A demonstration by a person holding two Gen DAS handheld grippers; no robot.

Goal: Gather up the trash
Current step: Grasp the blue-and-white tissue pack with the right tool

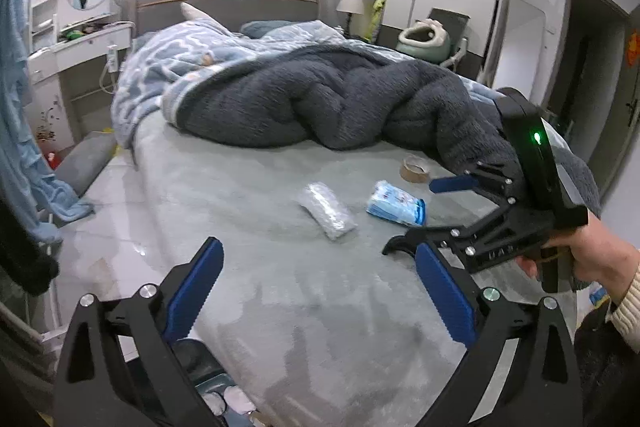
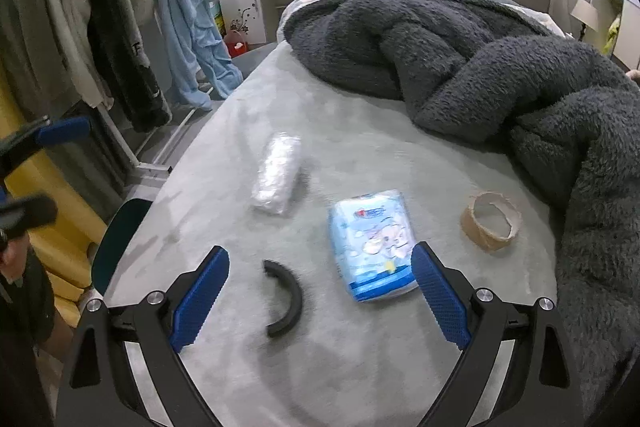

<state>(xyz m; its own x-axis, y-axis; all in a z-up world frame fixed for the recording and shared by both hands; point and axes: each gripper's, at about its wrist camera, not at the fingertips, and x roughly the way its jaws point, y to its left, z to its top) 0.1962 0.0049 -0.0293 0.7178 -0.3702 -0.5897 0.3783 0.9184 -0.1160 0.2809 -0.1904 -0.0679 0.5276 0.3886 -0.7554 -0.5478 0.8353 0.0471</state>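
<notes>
1. Trash lies on the bed [image 2: 360, 367]: curved black piece [image 2: 285, 301], blue packet [image 2: 372, 243], clear wrapper [image 2: 278, 175], tape roll [image 2: 491, 221].
2. Your right gripper [image 2: 320, 297], jaws apart, hangs over the black piece; its arc runs away from you.
3. Your left gripper [image 1: 318, 291], also spread, is farther off.

On the bed [image 2: 360, 367] before me, the curved piece [image 2: 285, 301] lay nearest, the tissue pack [image 2: 370, 247] to its right, the tape roll [image 2: 491, 221] farther right, the wrapped bundle [image 2: 277, 179] behind, blanket [image 2: 500, 67] beyond.

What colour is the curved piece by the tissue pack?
Black. The curved piece shows best in the right wrist view, left of the tissue pack.
</notes>
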